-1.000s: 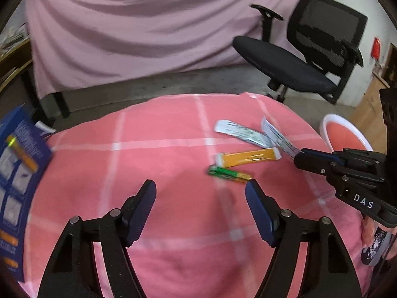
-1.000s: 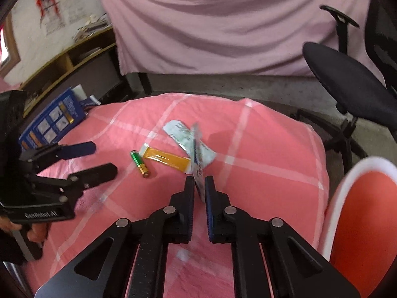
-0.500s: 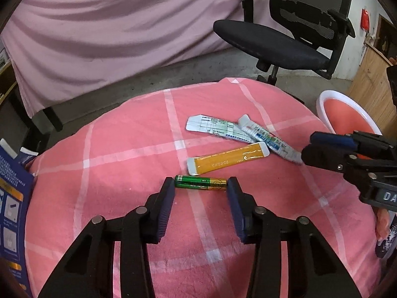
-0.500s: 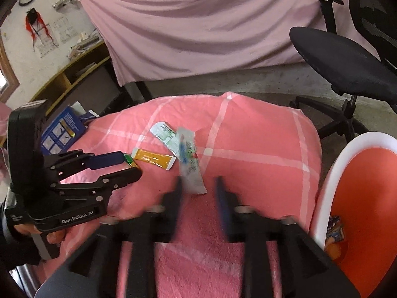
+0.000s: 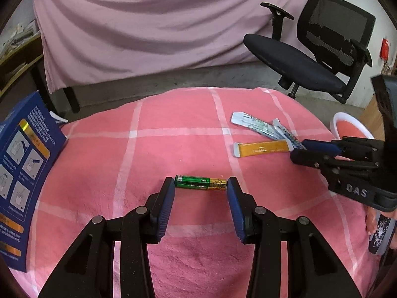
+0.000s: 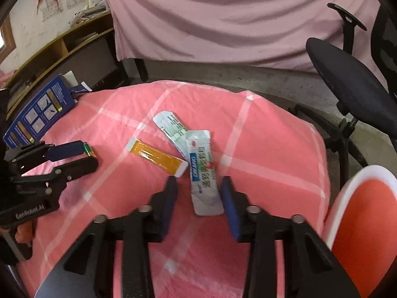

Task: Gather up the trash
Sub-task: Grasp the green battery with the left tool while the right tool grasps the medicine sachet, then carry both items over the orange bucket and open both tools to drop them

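Note:
A green and gold battery [image 5: 201, 182] lies crosswise on the pink checked cloth [image 5: 173, 129]. My left gripper [image 5: 201, 186] is shut on it end to end, and the right wrist view shows that gripper [image 6: 85, 155] with the battery's end [image 6: 87, 149] between its fingers. A white printed sachet [image 6: 204, 171] lies flat on the cloth between the jaws of my right gripper [image 6: 198, 192]. Those jaws are closing and the left pad stands clear of it. An orange sachet [image 6: 157, 156] and a white-green sachet [image 6: 171, 126] lie just beyond.
A red bin with a white rim [image 6: 343, 193] stands at the right edge of the table. A blue printed box [image 5: 22, 164] stands at the left edge. A black office chair [image 5: 297, 59] and a pink drape are behind the table.
The left jaws narrowed and closed on the battery. The right gripper let go of the white sachet, which had stood upright in it and now lies flat between its parted jaws.

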The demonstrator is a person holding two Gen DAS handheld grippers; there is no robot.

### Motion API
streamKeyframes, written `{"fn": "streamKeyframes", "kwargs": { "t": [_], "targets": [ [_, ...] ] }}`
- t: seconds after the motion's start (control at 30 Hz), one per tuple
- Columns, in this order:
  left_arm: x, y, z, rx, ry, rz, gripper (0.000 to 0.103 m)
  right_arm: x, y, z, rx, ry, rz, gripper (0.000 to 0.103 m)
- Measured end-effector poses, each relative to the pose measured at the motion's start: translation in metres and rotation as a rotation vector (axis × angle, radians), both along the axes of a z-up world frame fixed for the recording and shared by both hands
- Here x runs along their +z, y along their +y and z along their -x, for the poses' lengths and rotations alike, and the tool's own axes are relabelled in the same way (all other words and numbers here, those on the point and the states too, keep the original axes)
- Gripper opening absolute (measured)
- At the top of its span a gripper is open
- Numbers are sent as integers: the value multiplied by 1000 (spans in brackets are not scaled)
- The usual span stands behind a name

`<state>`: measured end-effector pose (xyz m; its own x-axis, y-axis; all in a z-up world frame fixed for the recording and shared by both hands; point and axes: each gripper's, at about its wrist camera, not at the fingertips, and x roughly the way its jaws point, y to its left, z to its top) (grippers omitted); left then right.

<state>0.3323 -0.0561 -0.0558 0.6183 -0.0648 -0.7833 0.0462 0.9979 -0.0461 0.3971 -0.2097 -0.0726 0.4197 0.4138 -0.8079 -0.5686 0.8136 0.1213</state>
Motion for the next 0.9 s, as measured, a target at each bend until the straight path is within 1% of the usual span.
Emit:
{"fn": "streamKeyframes", "kwargs": {
  "t": [0.17,0.27,0.3,0.37,0.43,0.47,0.5,0.53,0.6,0.73,0.83,0.9],
  "targets": [
    [1,-1,2,-5,-5,-1,38,2,-7,0,-15,6,-26,20],
    [4,1,7,3,-30,3,38,7,-9,8,-28,-31,-28,20],
    [7,1,10,7,-52,3,38,10,-9,11,-30,-49,-28,20],
    [14,0,17,12,-108,-7,38,17,-11,19,-36,-104,-33,20],
    [21,-2,26,20,-176,-19,38,30,-18,35,-52,-200,-54,20],
    [25,-4,32,24,-214,-26,38,34,-19,40,-58,-232,-64,20],
    [29,-6,37,28,-251,-31,38,41,-24,50,-68,-295,-88,20],
    [35,-9,43,32,-298,-36,38,45,-27,55,-72,-328,-104,20],
    [42,-14,52,42,-367,-41,38,57,-37,71,-92,-425,-156,20],
    [60,-28,64,56,-483,-13,38,73,-61,95,-150,-563,-250,20],
    [74,-39,70,42,-565,-3,38,83,-78,107,-194,-646,-291,20],
    [85,-52,74,15,-620,-6,38,89,-85,113,-218,-699,-305,20]
  ]
}}
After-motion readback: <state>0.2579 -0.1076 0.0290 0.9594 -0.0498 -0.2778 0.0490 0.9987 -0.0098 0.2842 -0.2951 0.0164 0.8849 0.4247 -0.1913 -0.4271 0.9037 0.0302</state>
